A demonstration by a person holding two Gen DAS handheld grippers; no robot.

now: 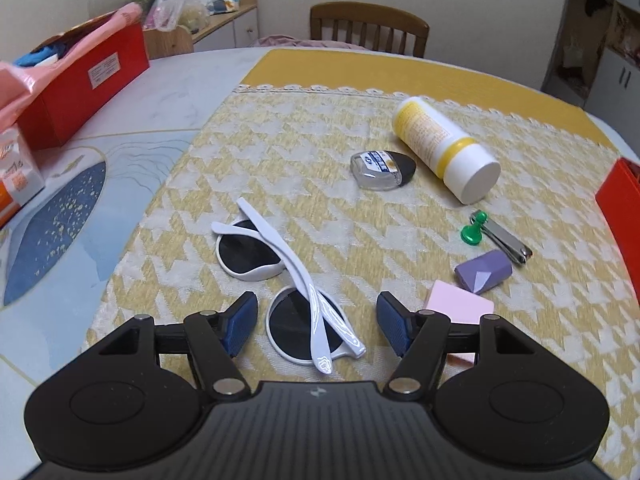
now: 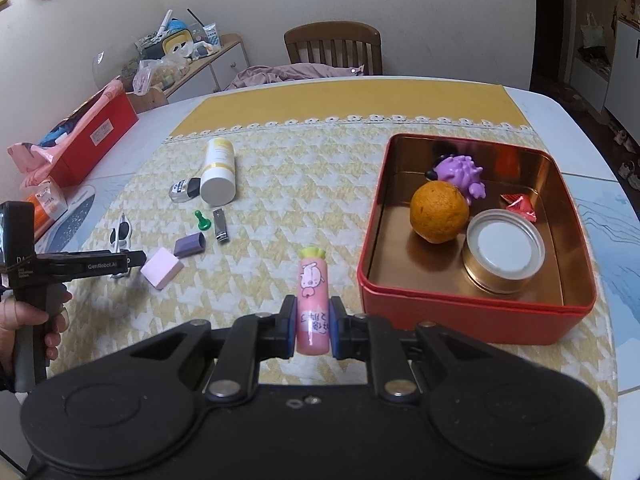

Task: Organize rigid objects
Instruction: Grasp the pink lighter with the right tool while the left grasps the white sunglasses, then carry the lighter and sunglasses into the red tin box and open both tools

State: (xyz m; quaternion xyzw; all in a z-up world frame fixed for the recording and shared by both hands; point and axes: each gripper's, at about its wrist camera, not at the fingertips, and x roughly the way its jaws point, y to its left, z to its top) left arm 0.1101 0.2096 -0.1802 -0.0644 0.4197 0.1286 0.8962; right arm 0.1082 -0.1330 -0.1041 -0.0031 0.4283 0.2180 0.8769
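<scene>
White sunglasses with dark lenses lie folded on the yellow patterned cloth. My left gripper is open, its blue pads on either side of the near lens and clear of it. In the right wrist view a hand holds that gripper over the sunglasses. My right gripper is shut on a pink tube with a cartoon print, held above the cloth just left of a red tin. The tin holds an orange, a purple toy, a round lidded can and a red wrapper.
Loose on the cloth are a white and yellow bottle on its side, a small clear case, a green pin, a nail clipper, a purple eraser and a pink block. A red box stands far left, a chair behind.
</scene>
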